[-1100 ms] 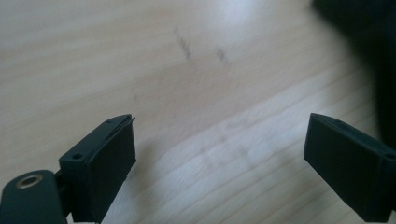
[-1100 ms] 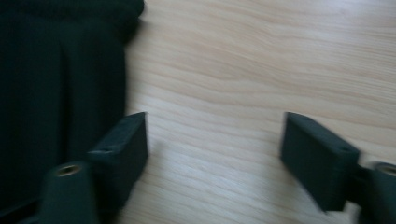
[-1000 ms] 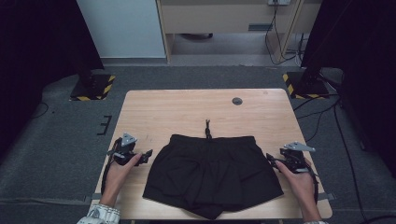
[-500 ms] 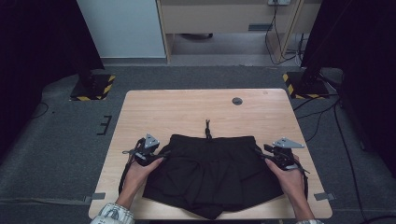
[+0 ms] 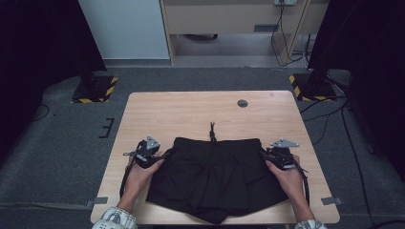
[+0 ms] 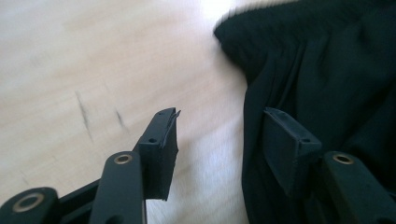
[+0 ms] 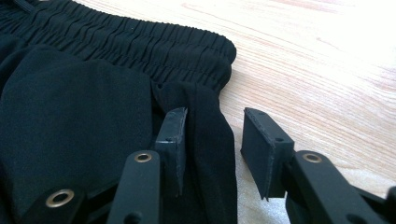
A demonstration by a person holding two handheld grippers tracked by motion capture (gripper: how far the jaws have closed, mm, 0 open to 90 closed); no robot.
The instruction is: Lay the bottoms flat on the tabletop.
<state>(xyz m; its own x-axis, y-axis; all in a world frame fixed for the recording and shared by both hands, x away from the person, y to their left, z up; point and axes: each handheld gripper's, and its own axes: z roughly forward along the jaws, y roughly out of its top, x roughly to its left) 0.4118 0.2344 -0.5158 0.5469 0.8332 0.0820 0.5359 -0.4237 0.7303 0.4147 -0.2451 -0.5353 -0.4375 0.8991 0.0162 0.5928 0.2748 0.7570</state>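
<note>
Pair of black fabric shorts (image 5: 215, 179) with elastic waistband, flat on the pale wooden bench (image 5: 191, 114); left gripper (image 5: 160, 155) and right gripper (image 5: 265, 153), at the bench edges a second ago, now straddle its side seams, fingers (image 7: 173, 135) half-closed, not yet pinching; no legible branding.

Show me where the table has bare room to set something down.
The widest free patch is the far half of the table, between the shorts' waistband and the far edge, broken by the drawstring and the small dark disc. The near half is crowded: shorts in the middle, left tool and right tool at their sides.
</note>
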